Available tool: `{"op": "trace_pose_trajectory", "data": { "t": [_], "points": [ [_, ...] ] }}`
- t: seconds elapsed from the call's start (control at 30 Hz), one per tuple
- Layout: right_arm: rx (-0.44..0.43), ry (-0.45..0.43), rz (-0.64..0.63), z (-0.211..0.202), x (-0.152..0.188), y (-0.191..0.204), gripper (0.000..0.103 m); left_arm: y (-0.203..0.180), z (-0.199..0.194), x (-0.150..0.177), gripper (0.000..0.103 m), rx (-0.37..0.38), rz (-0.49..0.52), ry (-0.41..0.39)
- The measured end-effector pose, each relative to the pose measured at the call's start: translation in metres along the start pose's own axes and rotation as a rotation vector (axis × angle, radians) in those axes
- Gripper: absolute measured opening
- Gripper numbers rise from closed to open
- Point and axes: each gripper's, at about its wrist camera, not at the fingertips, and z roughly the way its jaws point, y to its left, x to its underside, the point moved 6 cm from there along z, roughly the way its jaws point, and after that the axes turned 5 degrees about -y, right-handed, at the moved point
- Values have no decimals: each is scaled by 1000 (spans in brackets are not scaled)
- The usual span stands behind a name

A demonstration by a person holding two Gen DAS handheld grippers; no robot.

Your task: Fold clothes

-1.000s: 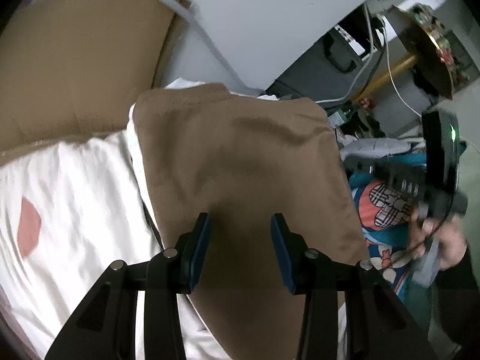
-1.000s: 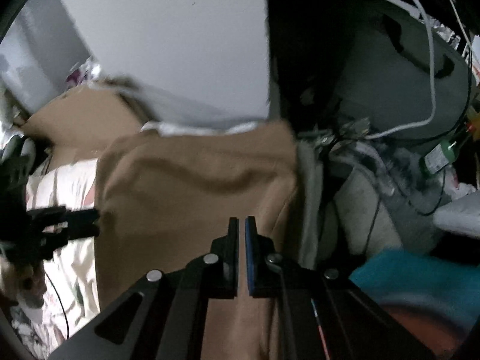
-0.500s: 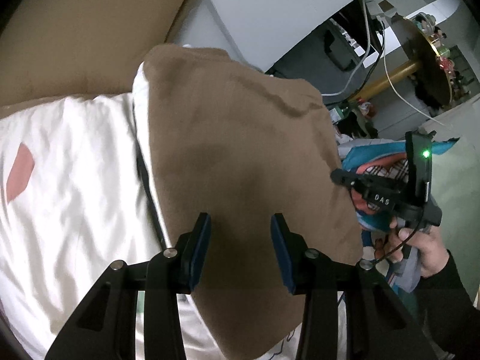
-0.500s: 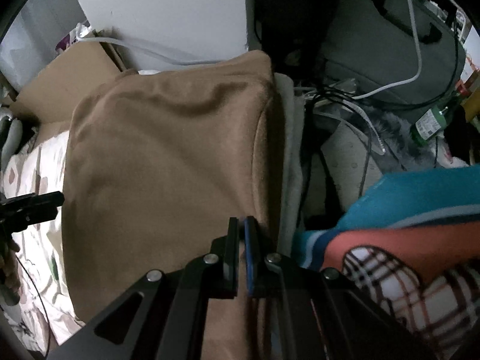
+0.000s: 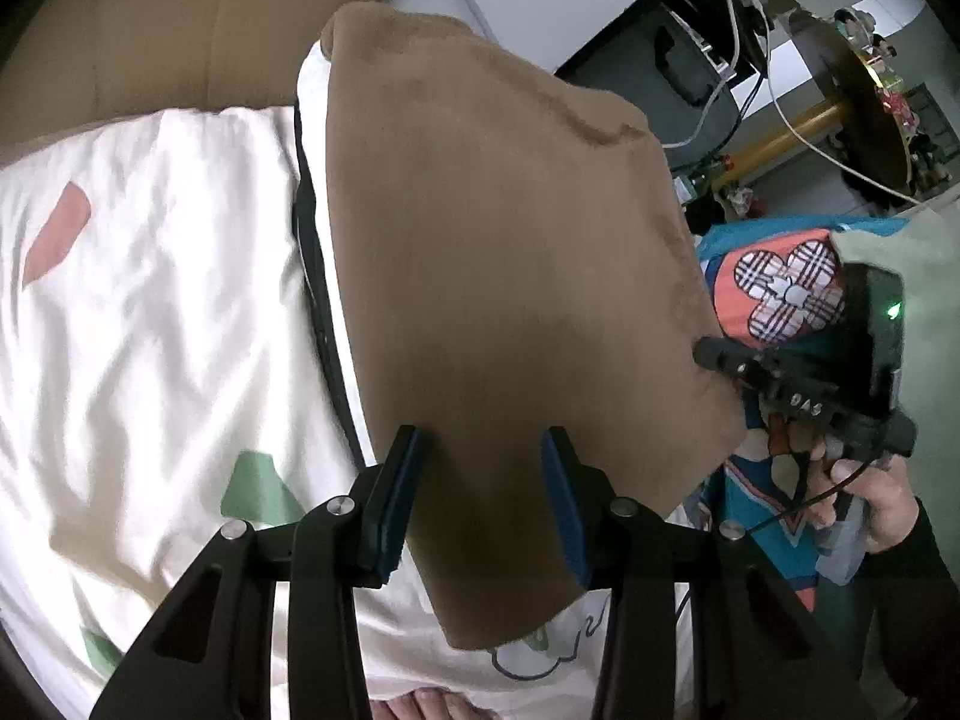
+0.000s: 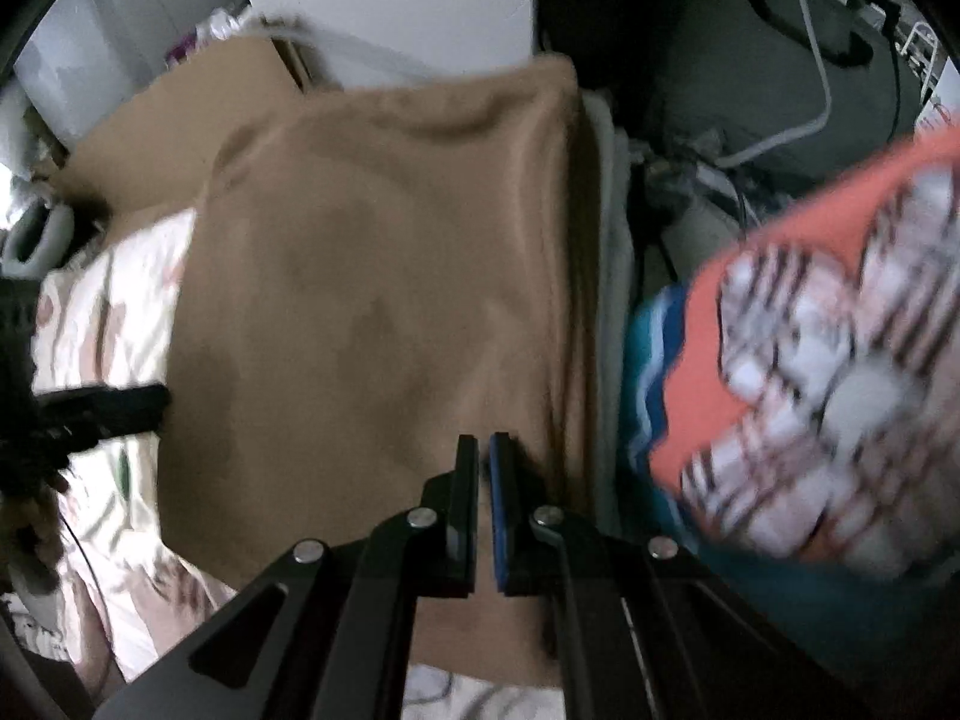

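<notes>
Starting at the left of my left camera, I am looking down on a white bedsheet [image 5: 150, 312] with a pink patch and green patches, and past it a tan cardboard sheet [image 5: 150, 30] is leaning at the top. My left gripper [image 5: 483, 498] is hovering with its blue-padded jaws standing apart, nothing pressed between them, over the near end of the brown folded garment [image 5: 498, 276]. That garment is lying on the sheet, its long axis running from the near end under my jaws up to the far end by the wall, slightly tilted left at the top. Further right, only this view is showing the person's hand [image 5: 870, 498] holding my right gripper [image 5: 705, 354] at the garment's right edge, and a gold disc [image 5: 864, 96] on a stand. My right camera is blurring, but it alone is showing a grey folded layer [image 6: 612, 276] tucked along the brown garment's right side and a dark grey bag [image 6: 780, 60] with white cables. There my right jaws are pressed closed together above the cloth, gripping nothing. At the far right a teal and orange garment [image 6: 780, 372] with a plaid flower is lying beside the brown one.
</notes>
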Motion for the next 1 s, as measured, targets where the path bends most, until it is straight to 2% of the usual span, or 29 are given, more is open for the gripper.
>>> {"op": "trace_pose_trajectory", "data": {
  "t": [0.17,0.47,0.5,0.53,0.57,0.67,0.7,0.73,0.8,0.87,0.93,1.0],
  "points": [
    [4,18,-1,-4,26,-2,2,-4,-1,12,41,31,1,3],
    [-15,40,34,-19,47,2,5,-8,-2,24,42,-25,25,64],
    [-23,48,49,-20,48,3,6,-9,-3,25,57,-40,26,76],
    [-32,53,65,-22,48,4,7,-10,-5,25,78,-52,31,84],
    [-40,53,76,-24,47,7,8,-13,-9,24,84,-60,42,81],
    [-47,48,88,-32,40,14,27,-22,-23,21,86,-60,63,72],
    [-49,45,92,-35,36,16,39,-25,-27,21,86,-61,70,79],
    [-50,44,99,-38,34,16,46,-27,-30,21,86,-70,84,89],
    [-53,57,119,-45,32,21,50,-32,-37,21,86,-102,114,101],
    [-56,68,138,-52,29,25,58,-35,-46,22,90,-125,119,121],
    [-52,70,143,-60,27,26,76,-36,-56,20,94,-122,105,134],
    [-45,69,149,-67,25,28,87,-41,-64,18,94,-139,120,134]
  ]
}}
